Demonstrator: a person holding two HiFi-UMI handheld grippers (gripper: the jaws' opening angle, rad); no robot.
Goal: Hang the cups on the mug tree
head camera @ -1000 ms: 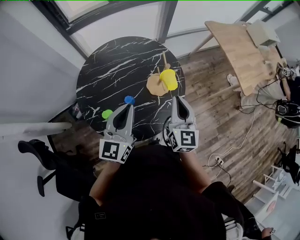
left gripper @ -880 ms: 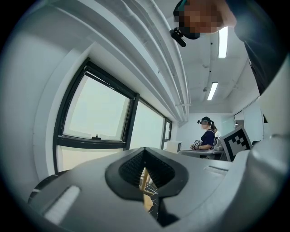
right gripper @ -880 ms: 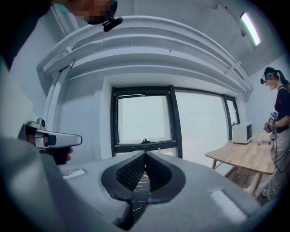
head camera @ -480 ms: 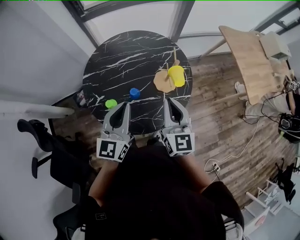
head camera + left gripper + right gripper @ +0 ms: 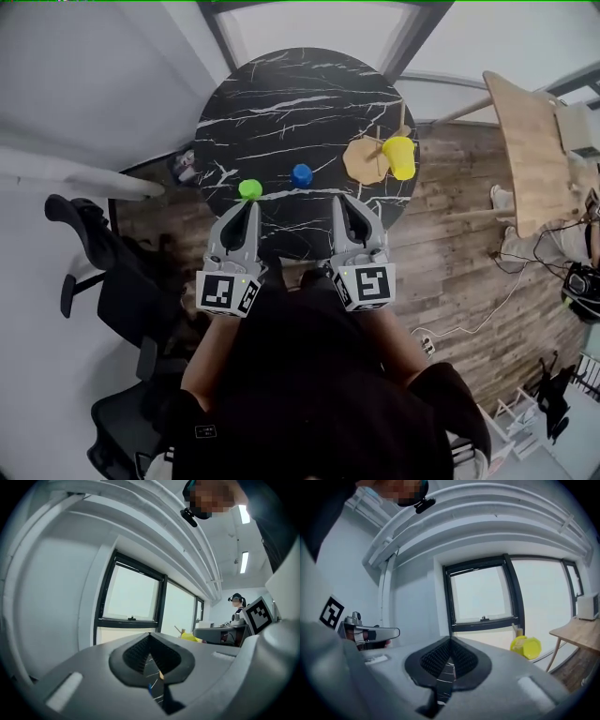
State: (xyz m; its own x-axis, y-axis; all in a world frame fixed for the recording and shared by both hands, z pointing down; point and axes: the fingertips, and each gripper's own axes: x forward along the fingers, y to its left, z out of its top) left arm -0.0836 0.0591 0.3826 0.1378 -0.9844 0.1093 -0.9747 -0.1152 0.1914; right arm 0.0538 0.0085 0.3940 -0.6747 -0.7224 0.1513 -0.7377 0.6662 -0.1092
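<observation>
A: How far along is it?

B: About a third, I'd say. The yellow plastic cup (image 5: pixel 400 157) looks hung on the wooden mug tree (image 5: pixel 362 163), at the right of the round black marble table (image 5: pixel 281 103).

A: And the rest?

B: The small green cup (image 5: pixel 249 188) and small blue cup (image 5: pixel 301 175) stand unhung near the table's near edge.

A: The tongs?

B: Left gripper (image 5: pixel 248 208) and right gripper (image 5: pixel 341 204) are both pressed together and empty, near those two cups.
</observation>
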